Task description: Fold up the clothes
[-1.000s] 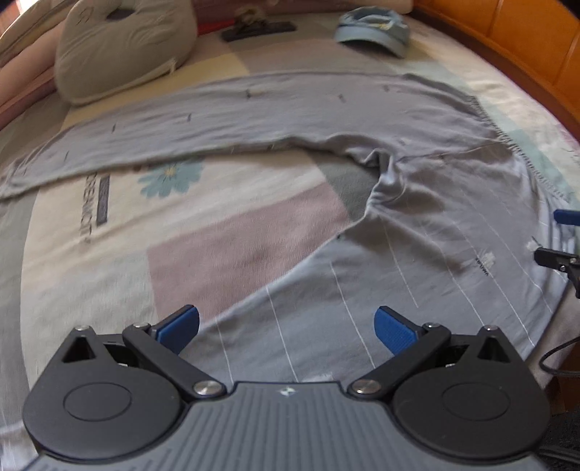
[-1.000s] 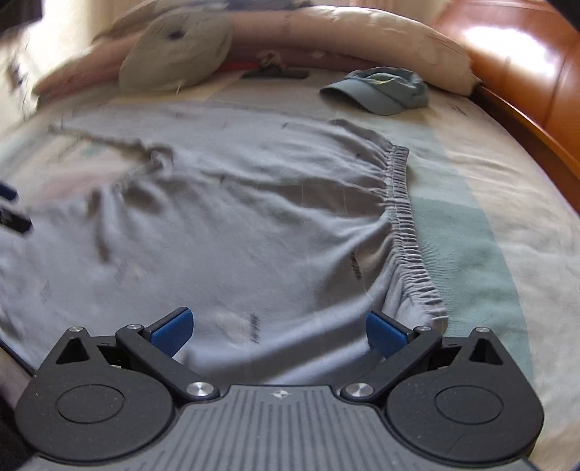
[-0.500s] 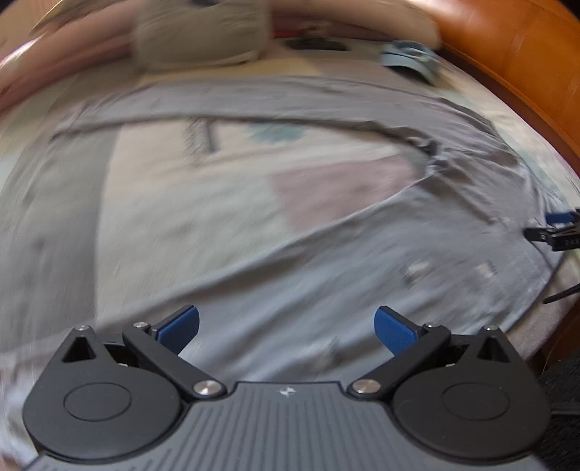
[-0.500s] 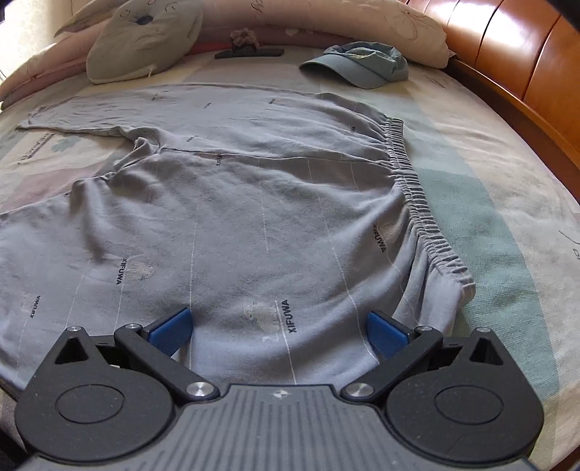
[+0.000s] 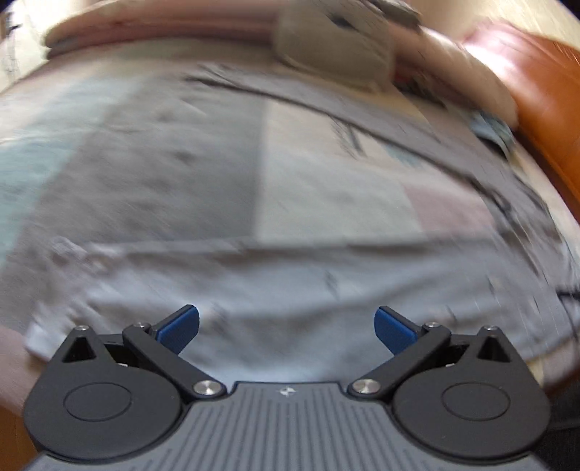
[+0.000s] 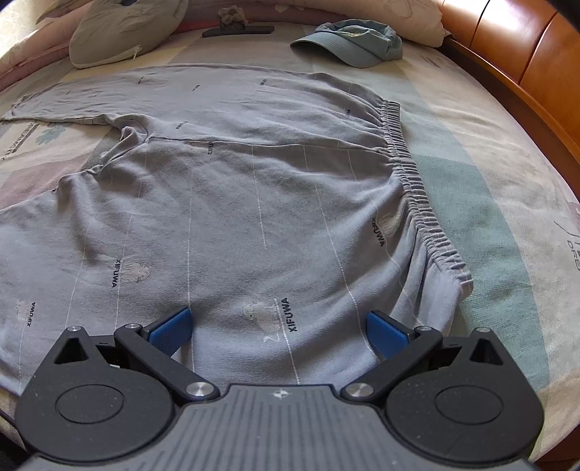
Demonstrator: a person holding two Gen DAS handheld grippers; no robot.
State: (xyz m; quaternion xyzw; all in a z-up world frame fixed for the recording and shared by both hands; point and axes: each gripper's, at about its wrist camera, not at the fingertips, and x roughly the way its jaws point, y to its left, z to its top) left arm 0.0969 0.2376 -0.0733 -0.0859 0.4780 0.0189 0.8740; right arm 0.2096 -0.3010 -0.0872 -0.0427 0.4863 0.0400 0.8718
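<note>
Bed (image 6: 507, 152): trousers (image 6: 253, 203) before claw (image 6: 278, 328).

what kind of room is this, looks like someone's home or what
Most likely a bedroom in a home. Grey trousers lie spread on a bed with a patchwork cover, pillows sit along the far side, and a curved wooden bed frame runs behind a cap.

The bed (image 6: 500, 174) wears a patchwork cover of cream, green and pink blocks. Grey trousers (image 6: 253, 203) lie spread flat across it — waistband to the right, legs running off left. At the far end sit a blue-green cap (image 6: 355, 41), a grey pillow (image 6: 123, 30) far left, and a dark flat object (image 6: 237, 30) between them.
</note>
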